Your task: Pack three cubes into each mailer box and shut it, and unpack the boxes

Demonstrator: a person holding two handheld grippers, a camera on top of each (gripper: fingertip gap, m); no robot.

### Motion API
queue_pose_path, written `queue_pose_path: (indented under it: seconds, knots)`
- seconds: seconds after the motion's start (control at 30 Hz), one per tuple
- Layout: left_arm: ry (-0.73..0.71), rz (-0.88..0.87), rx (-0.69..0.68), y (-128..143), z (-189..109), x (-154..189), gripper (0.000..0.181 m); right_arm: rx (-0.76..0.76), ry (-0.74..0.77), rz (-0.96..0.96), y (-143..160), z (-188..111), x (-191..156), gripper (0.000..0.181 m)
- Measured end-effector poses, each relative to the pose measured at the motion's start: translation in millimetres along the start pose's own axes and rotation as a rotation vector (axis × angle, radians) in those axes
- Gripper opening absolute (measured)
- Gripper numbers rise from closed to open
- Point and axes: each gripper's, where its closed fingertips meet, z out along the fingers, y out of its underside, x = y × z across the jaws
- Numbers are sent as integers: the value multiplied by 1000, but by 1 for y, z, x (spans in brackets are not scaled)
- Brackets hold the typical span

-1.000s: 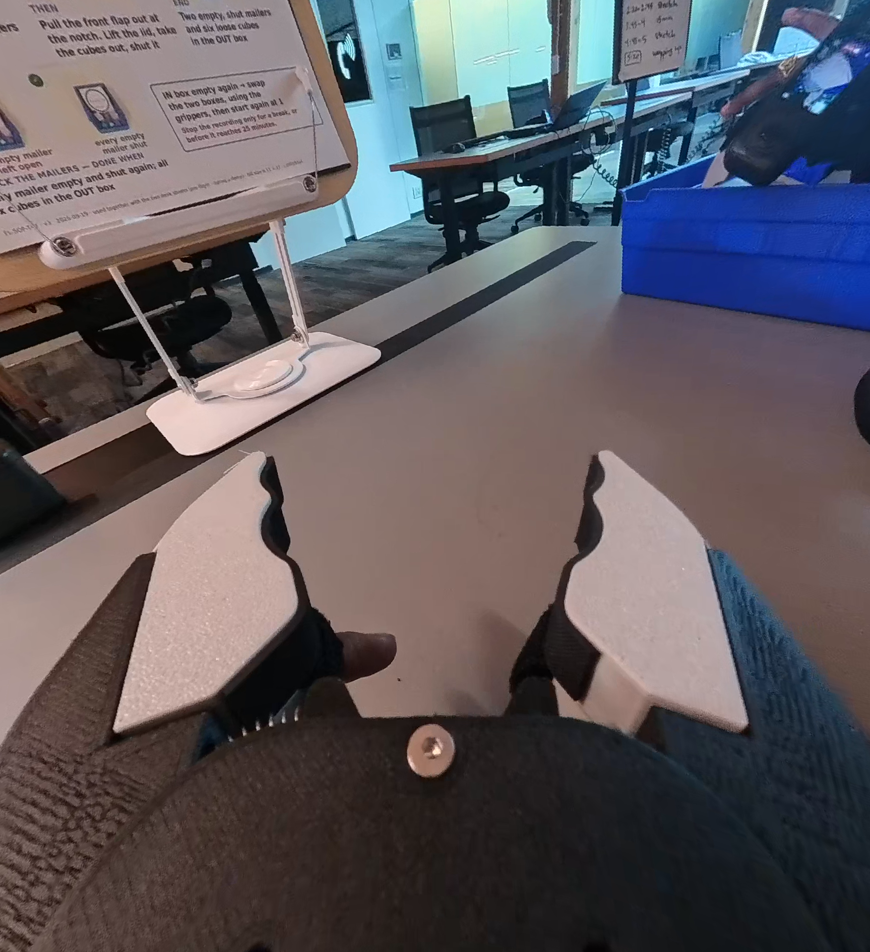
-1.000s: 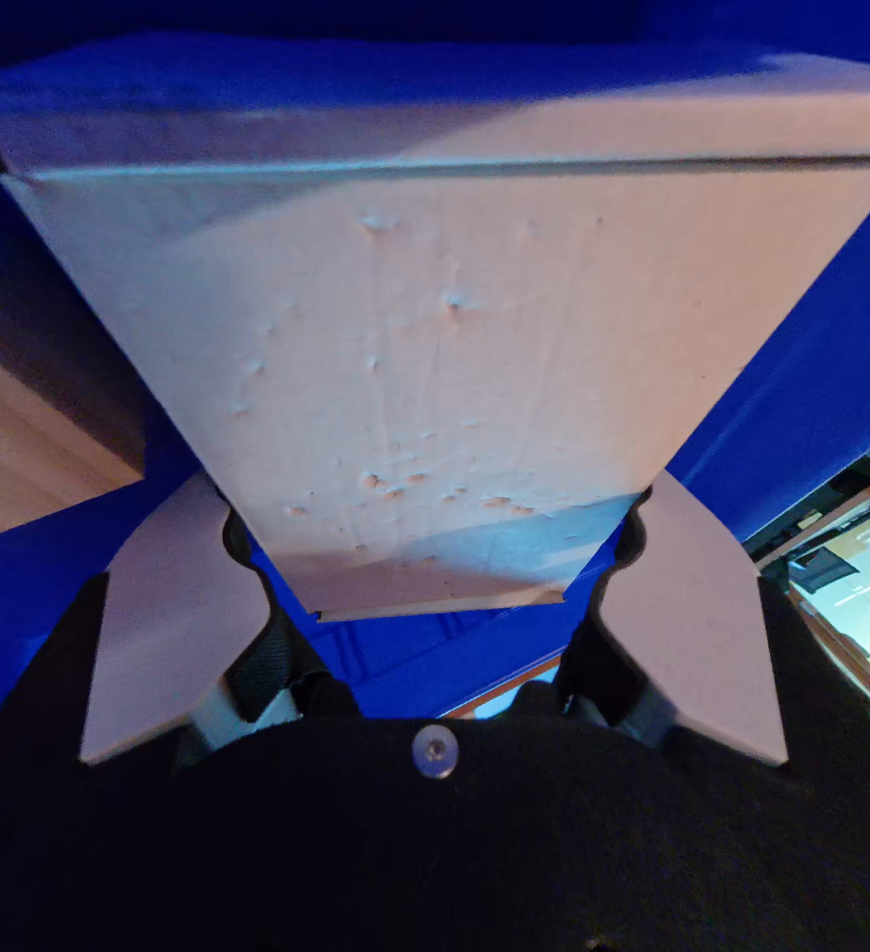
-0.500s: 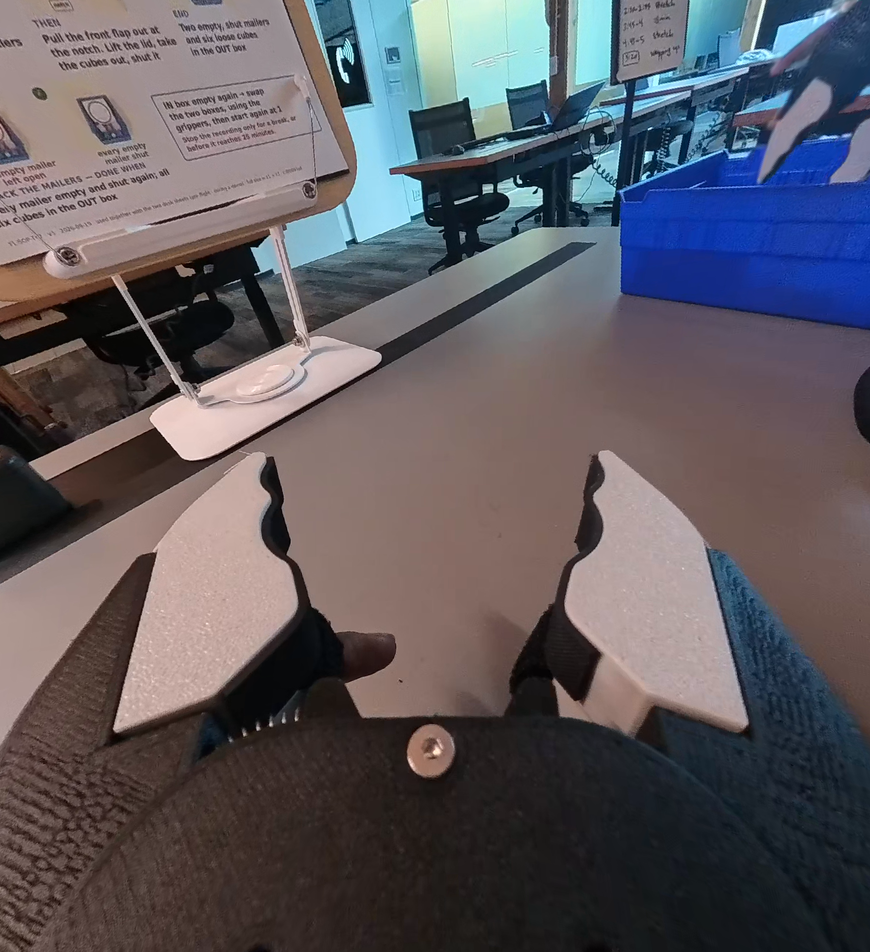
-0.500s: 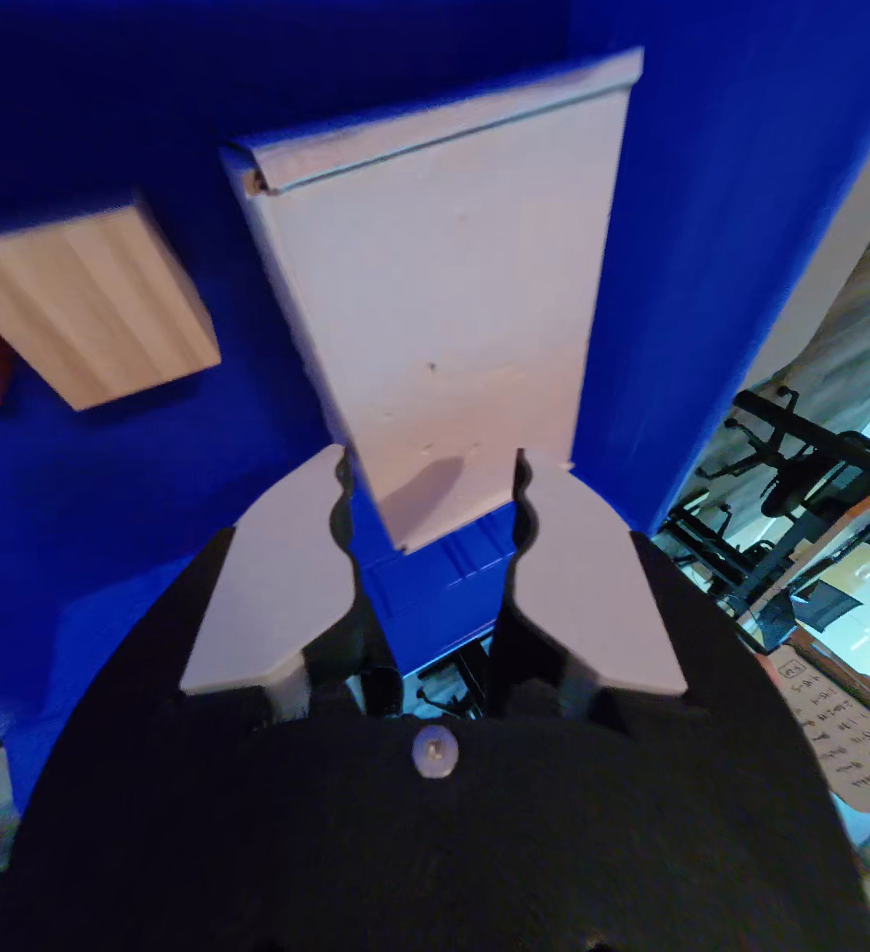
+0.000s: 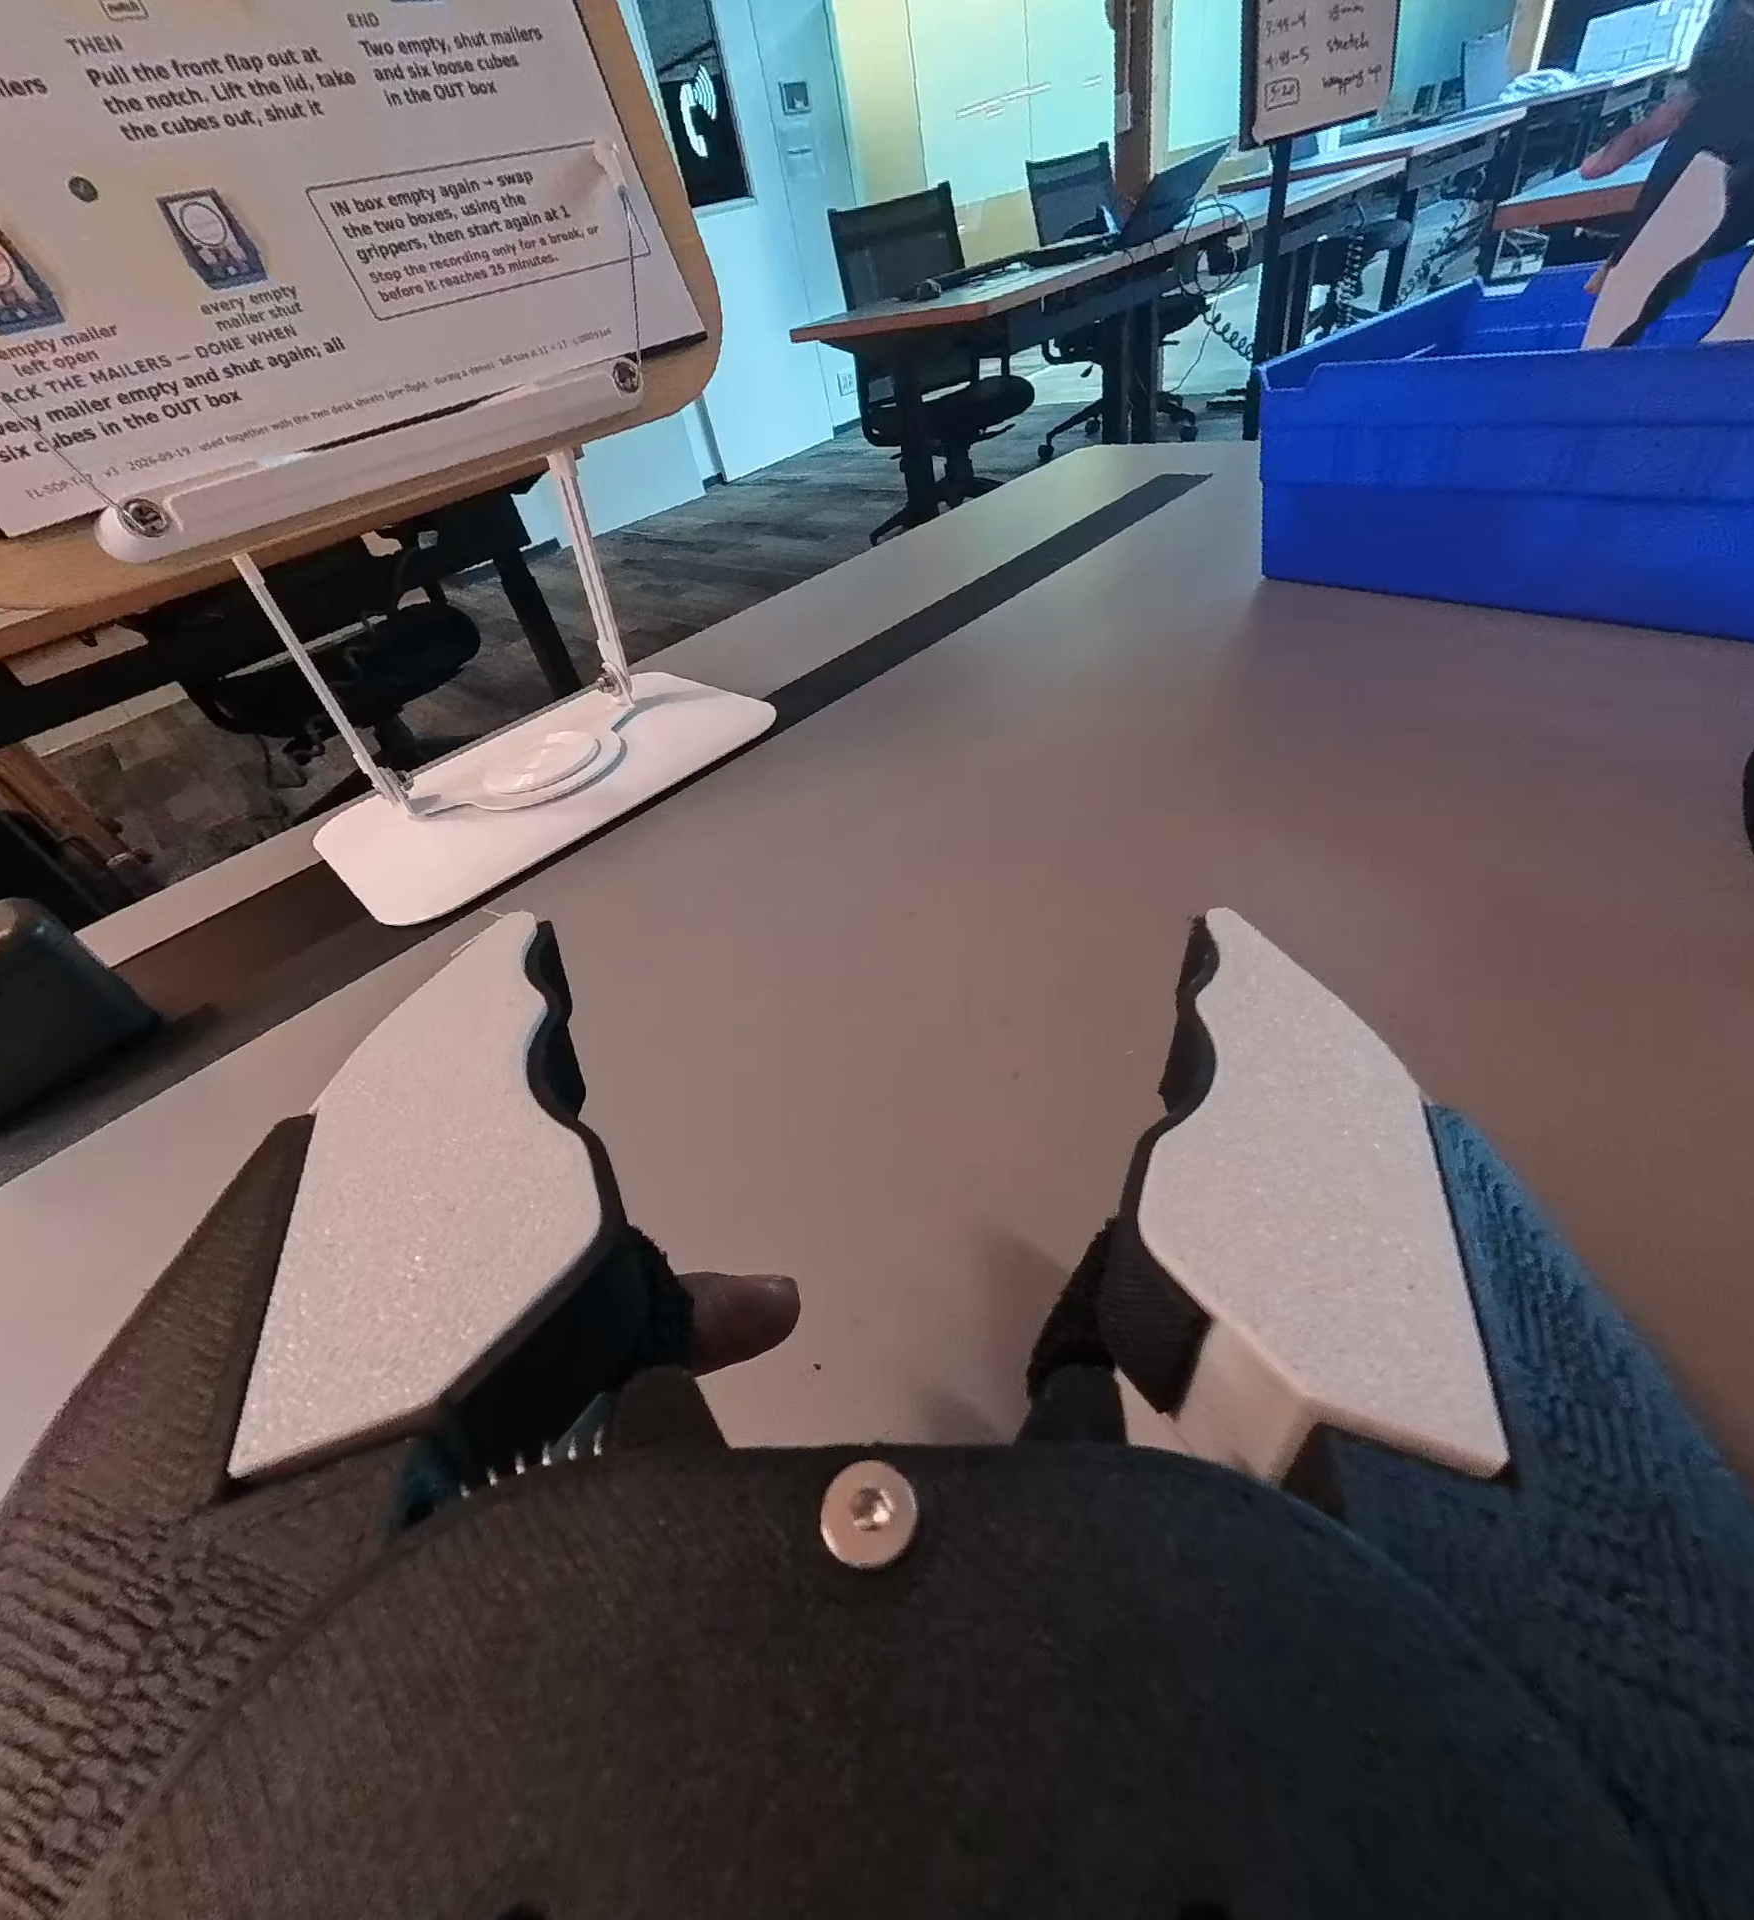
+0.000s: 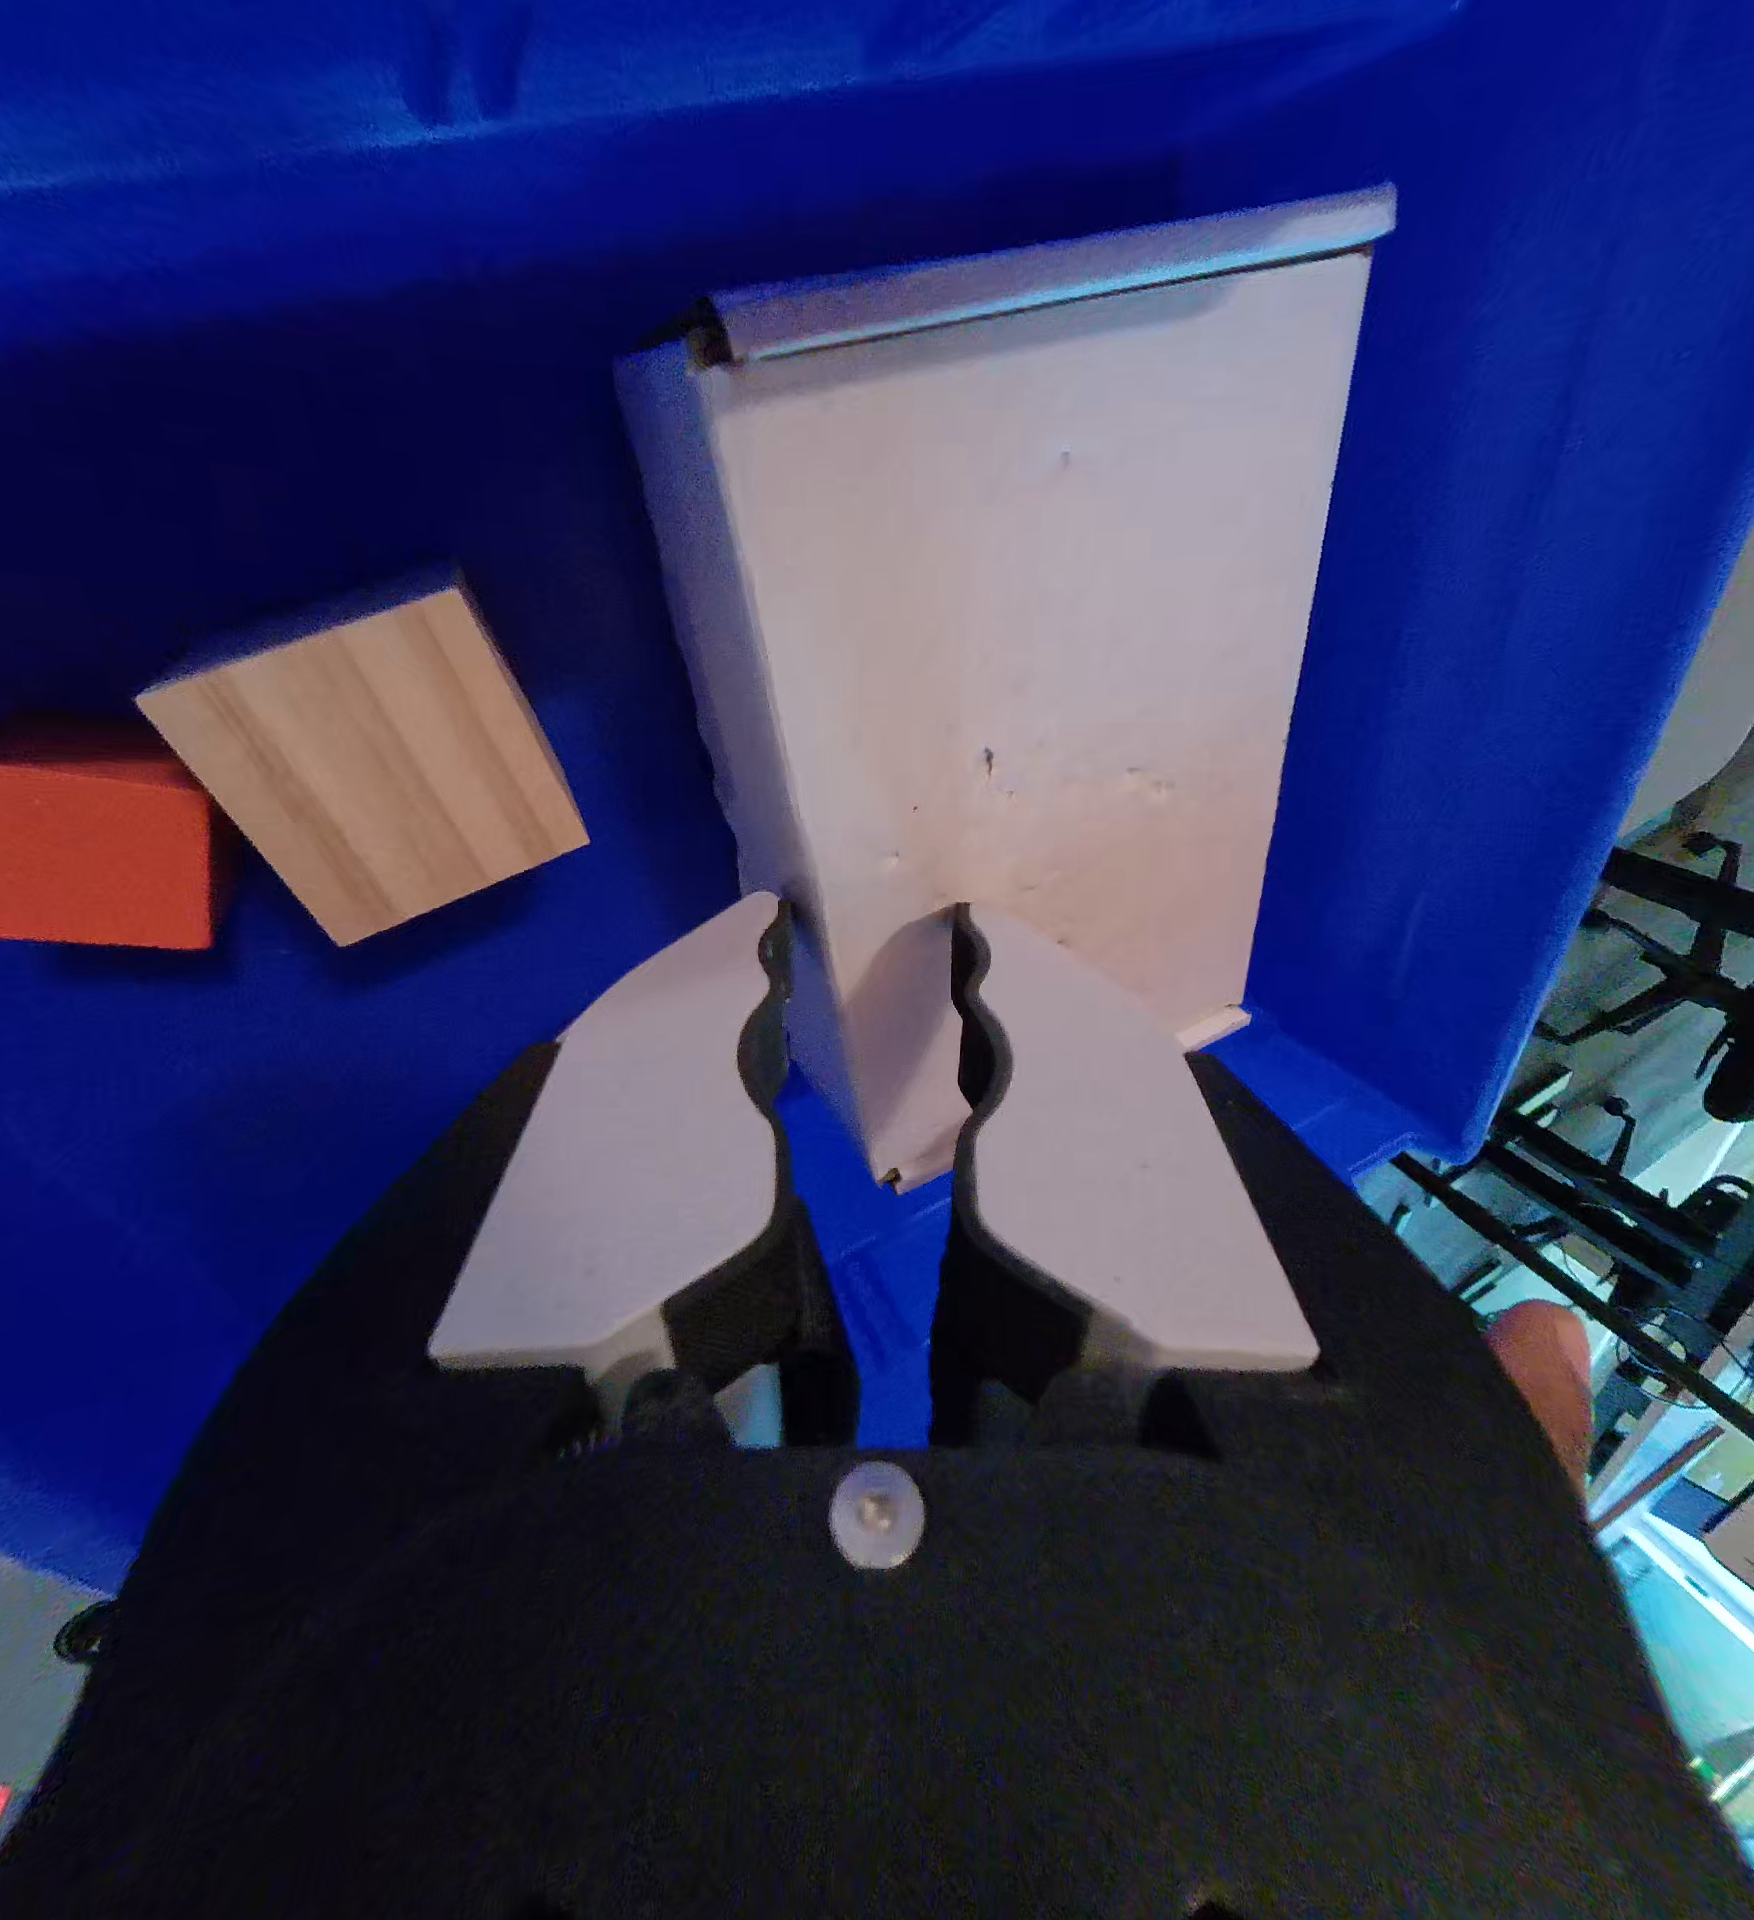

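Here the right gripper (image 6: 868, 935) pinches the near corner of the white cardboard mailer box (image 6: 1018, 665), which stands in the blue plastic bin (image 6: 333, 260). Such a thin corner hold could let the smooth, dented box swing or slip. Left of the box lie 2 cubes, pale wood (image 6: 364, 758) and matte red (image 6: 83, 836). The left gripper (image 5: 868, 935) gapes wide, empty, over the grey table (image 5: 1060, 727).

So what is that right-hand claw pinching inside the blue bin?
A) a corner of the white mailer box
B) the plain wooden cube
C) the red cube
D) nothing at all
A: the right gripper has its two fingers closed on the near corner of the white mailer box, while the wooden cube and the red cube lie apart on the floor of the blue bin.
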Motion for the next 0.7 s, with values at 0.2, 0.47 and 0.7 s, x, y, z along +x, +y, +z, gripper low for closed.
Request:
queue_pose_path:
  seconds: [0.2,0.47,0.7]
  knots:
    - [0,7,2,-2,-1,0,111,317,17,180,-48,-45,4,54]
    - [34,7,1,-6,-1,9,110,1312,5,428,-207,-210,-55,86]
    - [137,-47,-77,-24,-14,29,110,1540,-659,551,-293,-197,-174,92]
